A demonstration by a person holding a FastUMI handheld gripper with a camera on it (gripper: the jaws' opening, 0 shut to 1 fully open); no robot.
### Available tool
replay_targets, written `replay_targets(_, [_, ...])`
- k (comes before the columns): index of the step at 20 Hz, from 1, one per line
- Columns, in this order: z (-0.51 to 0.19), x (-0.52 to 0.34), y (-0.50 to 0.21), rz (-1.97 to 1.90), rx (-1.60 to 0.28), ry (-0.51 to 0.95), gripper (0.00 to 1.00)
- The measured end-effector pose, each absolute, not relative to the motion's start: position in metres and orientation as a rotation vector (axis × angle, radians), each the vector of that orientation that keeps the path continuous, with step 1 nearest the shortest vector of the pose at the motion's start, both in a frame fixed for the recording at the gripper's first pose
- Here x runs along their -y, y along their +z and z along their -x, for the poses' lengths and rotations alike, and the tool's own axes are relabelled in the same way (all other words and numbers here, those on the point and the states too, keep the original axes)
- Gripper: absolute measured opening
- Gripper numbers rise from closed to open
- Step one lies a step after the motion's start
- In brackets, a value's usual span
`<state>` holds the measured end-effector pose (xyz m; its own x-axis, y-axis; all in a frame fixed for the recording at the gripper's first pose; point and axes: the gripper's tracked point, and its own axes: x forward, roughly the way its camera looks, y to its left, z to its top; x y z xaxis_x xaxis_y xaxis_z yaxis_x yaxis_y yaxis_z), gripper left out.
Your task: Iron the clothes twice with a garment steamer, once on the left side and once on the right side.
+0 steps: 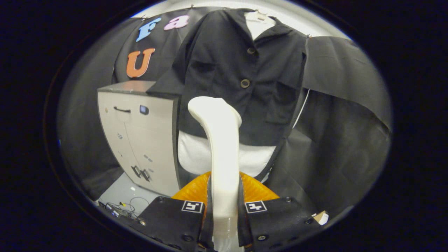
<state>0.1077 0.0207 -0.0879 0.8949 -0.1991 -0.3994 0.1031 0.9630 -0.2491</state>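
- The claw [224, 210] is clamped on the handle of the garment steamer [219, 140], a finger pressed against each side, so that the steamer can be carried and steered as one piece with the claw.
- The steamer is held upright, its broad head raised just ahead of the fingers and level with the lower half of the jacket [241, 73]; whether the head touches the cloth cannot be told.
- The jacket is hung high against the booth wall over a white form [224, 154], presumably so that its front hangs flat and open to passes on the left and the right side.
- The steamer head sits near the middle of the jacket front, so neither side pass is judged to be clearly under way.
- A grey cabinet [140, 136] stands beside the jacket, under one sleeve, and may hinder a pass there.
- Counted: one steamer, one jacket, two buttons [245, 83] seen on its front, one cabinet, one bundle of cables [122, 208] on the floor.
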Motion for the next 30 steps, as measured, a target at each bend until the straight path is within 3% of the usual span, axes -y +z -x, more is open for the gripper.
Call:
replay_targets(10, [-0.106,0.050,0.106,0.126,-0.112,-0.291,0.30])
replay_targets(17, [-0.150,0.097,0.209,0.102,0.098,-0.350,0.30])
replay_targets(30, [-0.250,0.137,0.323,0.110,0.372,-0.278,0.30])
